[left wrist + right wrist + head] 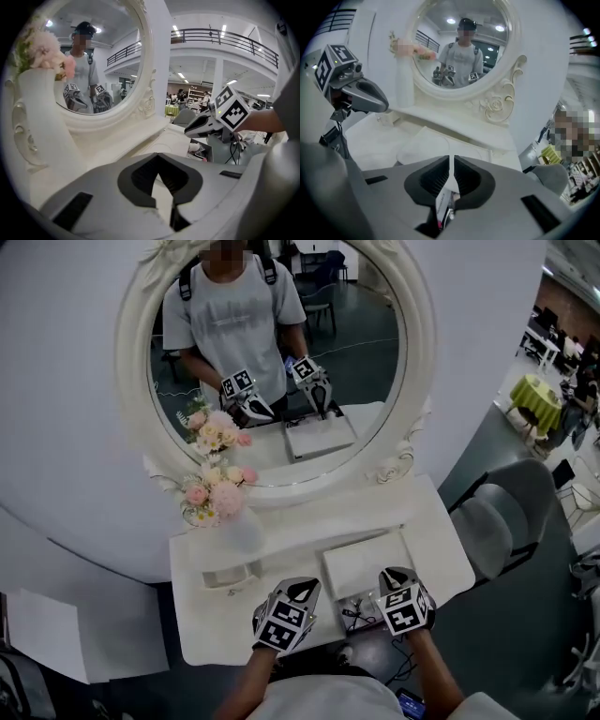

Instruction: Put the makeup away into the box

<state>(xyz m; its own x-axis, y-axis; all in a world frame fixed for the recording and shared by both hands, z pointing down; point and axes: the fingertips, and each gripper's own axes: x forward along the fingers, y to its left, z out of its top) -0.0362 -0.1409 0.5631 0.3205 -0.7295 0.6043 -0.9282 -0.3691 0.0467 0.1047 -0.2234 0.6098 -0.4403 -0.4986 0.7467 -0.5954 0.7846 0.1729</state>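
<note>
Thin makeup item (443,204) in right gripper (451,161)

I am working in a big open hall with a bedroom corner staged inside: white vanity table (216,626), ornate oval mirror (277,362), mezzanine railing (220,37), office desks (548,334) behind.

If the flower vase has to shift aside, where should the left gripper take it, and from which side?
Probably the vase by its plain white body, below the pink flowers, coming level from the front. It stands upright in front of the mirror frame, so the back is blocked, and blossoms cover the top. The left gripper is shut and must open first.
</note>
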